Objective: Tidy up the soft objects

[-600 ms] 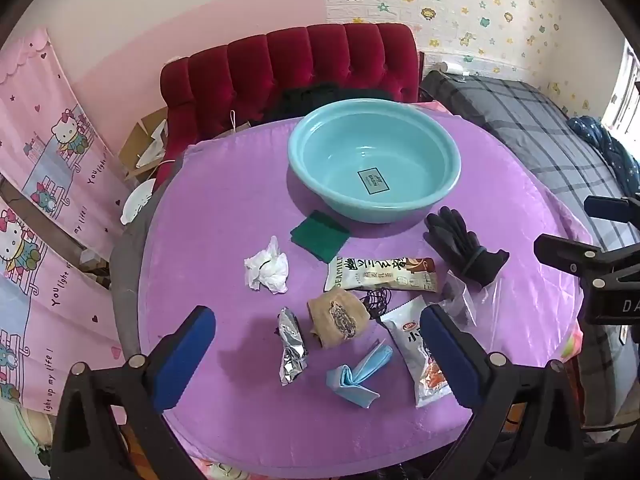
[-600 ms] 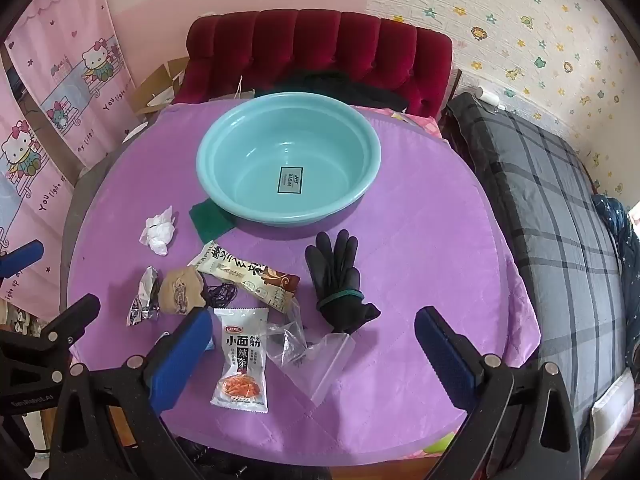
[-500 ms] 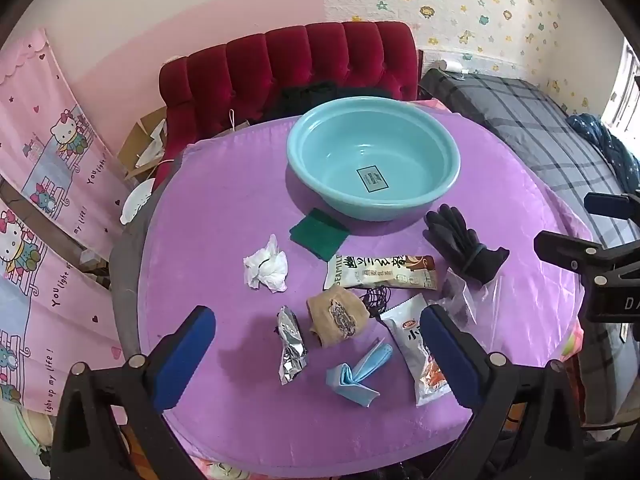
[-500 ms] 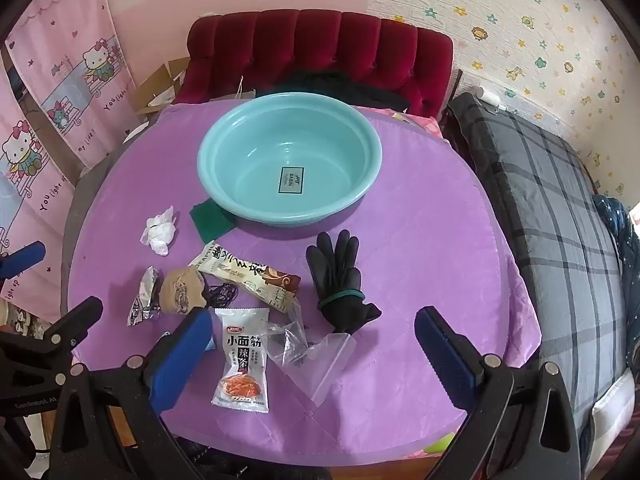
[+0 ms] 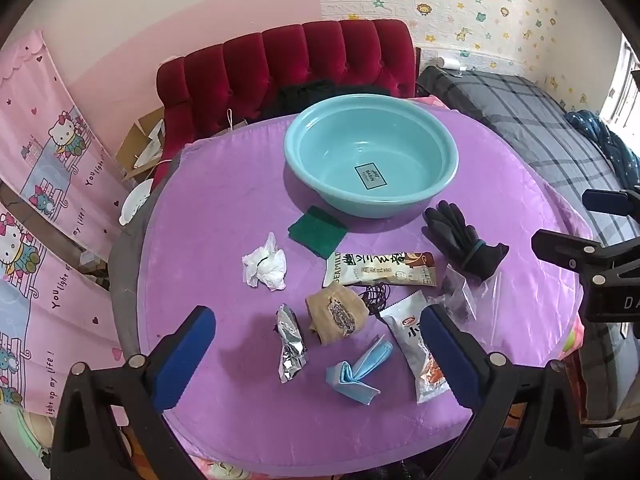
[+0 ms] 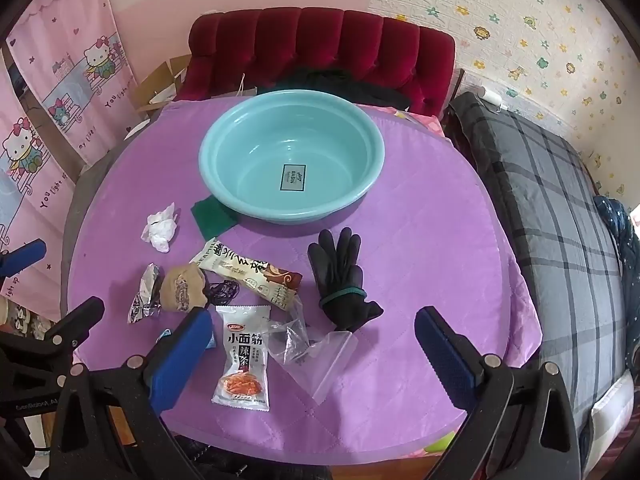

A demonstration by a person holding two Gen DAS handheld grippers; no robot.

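Note:
An empty teal basin point(image 5: 370, 160) point(image 6: 292, 168) stands at the back of a round purple table point(image 5: 224, 216) point(image 6: 432, 232). In front lie a black glove point(image 5: 464, 242) point(image 6: 342, 276), green cloth point(image 5: 318, 232) point(image 6: 212, 216), crumpled white tissue point(image 5: 266, 266) point(image 6: 160, 228), tan sock point(image 5: 336, 314) point(image 6: 182, 288), blue face mask point(image 5: 358, 372) and black hair tie point(image 5: 376, 294) point(image 6: 222, 292). My left gripper point(image 5: 316, 356) is open and empty above the near edge. My right gripper point(image 6: 312, 354) is open and empty, near the plastic bag point(image 6: 316, 356).
Snack packets point(image 5: 380, 270) point(image 6: 242, 364), a foil wrapper point(image 5: 292, 344) point(image 6: 144, 298) and the clear bag lie among the soft things. A red sofa point(image 5: 288, 64) stands behind the table, a plaid bed point(image 6: 560, 216) to the right, pink curtains point(image 5: 40, 184) to the left.

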